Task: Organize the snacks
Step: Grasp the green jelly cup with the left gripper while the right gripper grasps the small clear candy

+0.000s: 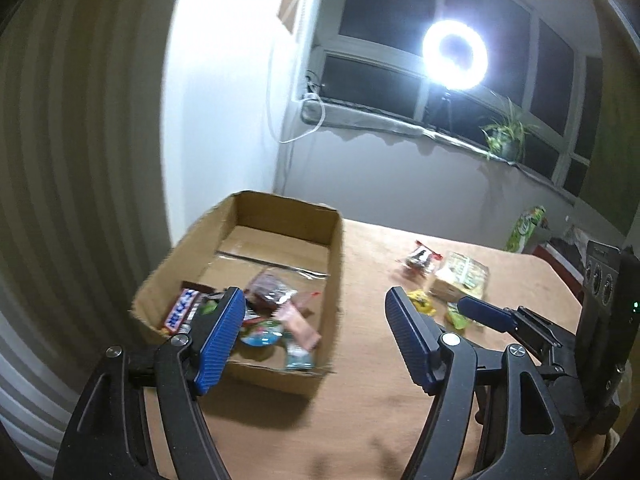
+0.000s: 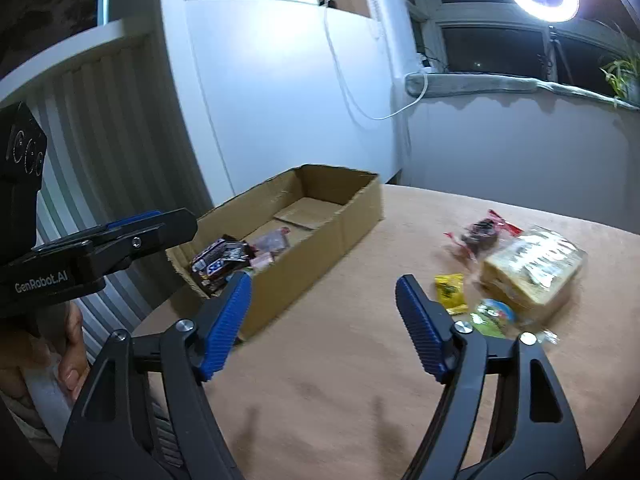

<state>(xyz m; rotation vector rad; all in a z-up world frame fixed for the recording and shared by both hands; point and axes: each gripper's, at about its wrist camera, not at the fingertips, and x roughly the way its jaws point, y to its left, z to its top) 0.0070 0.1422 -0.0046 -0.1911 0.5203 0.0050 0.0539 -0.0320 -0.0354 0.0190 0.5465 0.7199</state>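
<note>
A cardboard box (image 1: 335, 264) (image 2: 360, 216) stands on the left of the tan table and holds several snacks, among them a Snickers bar (image 1: 182, 309) (image 2: 218, 266) and a dark red packet (image 1: 270, 288). Loose on the table to the right lie a red-and-black packet (image 1: 420, 259) (image 2: 482, 232), a big yellow cracker pack (image 1: 462, 276) (image 2: 534, 270), a small yellow packet (image 1: 420, 301) (image 2: 451, 290) and a green round snack (image 2: 493, 313). My left gripper (image 1: 316, 300) is open and empty above the box's near right corner. My right gripper (image 2: 324, 286) is open and empty between box and loose snacks.
The table (image 2: 340, 380) is covered in tan cloth. A white cabinet (image 2: 280, 80) stands behind the box. A ring light (image 1: 455, 54) and a potted plant (image 1: 505, 132) are at the window. A green carton (image 1: 526, 227) is beyond the table's far right.
</note>
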